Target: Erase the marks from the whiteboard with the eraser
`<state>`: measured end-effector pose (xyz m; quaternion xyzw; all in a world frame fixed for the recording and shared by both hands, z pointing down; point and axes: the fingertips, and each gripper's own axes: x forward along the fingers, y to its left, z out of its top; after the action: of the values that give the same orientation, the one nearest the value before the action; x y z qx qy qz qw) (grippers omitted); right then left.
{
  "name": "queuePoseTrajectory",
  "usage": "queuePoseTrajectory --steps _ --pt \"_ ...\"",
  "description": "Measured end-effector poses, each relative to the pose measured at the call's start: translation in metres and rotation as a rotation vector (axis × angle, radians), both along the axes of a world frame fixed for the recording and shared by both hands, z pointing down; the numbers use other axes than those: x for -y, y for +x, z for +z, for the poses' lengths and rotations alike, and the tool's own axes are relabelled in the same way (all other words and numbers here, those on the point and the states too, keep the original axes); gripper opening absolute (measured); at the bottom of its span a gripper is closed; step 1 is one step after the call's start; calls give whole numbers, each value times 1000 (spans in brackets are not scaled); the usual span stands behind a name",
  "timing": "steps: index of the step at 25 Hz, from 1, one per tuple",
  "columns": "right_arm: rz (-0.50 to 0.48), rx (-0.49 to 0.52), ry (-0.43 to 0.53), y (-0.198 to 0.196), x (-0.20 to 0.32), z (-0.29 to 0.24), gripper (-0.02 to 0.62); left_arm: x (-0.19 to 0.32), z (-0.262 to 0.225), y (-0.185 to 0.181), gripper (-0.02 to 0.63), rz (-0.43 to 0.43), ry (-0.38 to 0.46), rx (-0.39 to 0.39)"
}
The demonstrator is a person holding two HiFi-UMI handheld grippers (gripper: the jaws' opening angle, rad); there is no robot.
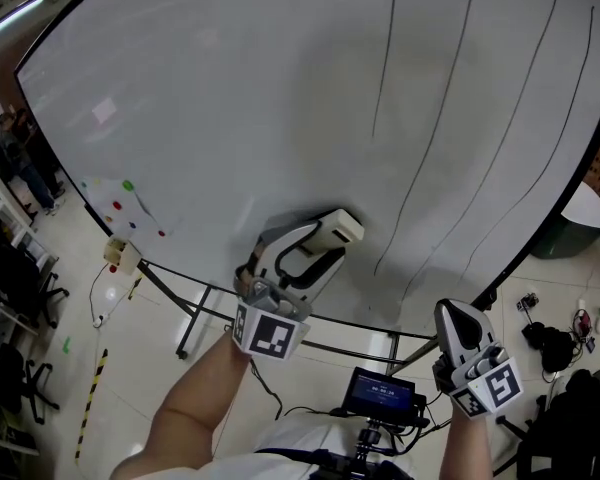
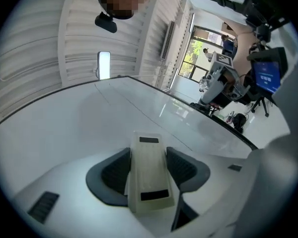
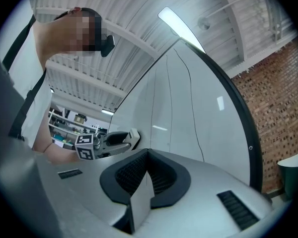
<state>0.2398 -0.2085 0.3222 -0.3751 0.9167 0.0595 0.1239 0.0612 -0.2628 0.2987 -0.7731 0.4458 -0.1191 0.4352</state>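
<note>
The whiteboard [image 1: 230,118] fills most of the head view, with several long black marker lines [image 1: 450,118] on its right half. My left gripper [image 1: 325,240] is shut on a cream eraser [image 1: 342,226], low on the board just left of the lines. In the left gripper view the eraser [image 2: 148,172] stands lengthwise between the dark pads. My right gripper [image 1: 458,320] hangs below the board's lower edge, shut and empty. In its own view the right gripper [image 3: 145,175] faces the lines [image 3: 188,83], with the left gripper [image 3: 123,140] off to the left.
Coloured magnets [image 1: 130,193] dot the board's lower left, above a small box [image 1: 122,256] at the edge. The board's metal stand [image 1: 195,313] runs underneath. A small screen on a mount [image 1: 383,396] sits by my body. Office chairs [image 1: 20,298] stand left, a green bin [image 1: 580,218] right.
</note>
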Motion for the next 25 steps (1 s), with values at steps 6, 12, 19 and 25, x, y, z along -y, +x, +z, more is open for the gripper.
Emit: queuePoseTrajectory --steps 6,12,19,25 --pt "43 19 36 16 -2 -20 20 -3 -76 25 258 -15 93 -26" --pt "42 22 38 12 -5 -18 20 -12 -152 23 258 20 262 -129" --pt "66 29 7 24 -2 -7 20 -3 -80 24 258 16 107 -42" --pt "46 33 18 17 4 -15 20 0 -20 28 258 36 -58 -39"
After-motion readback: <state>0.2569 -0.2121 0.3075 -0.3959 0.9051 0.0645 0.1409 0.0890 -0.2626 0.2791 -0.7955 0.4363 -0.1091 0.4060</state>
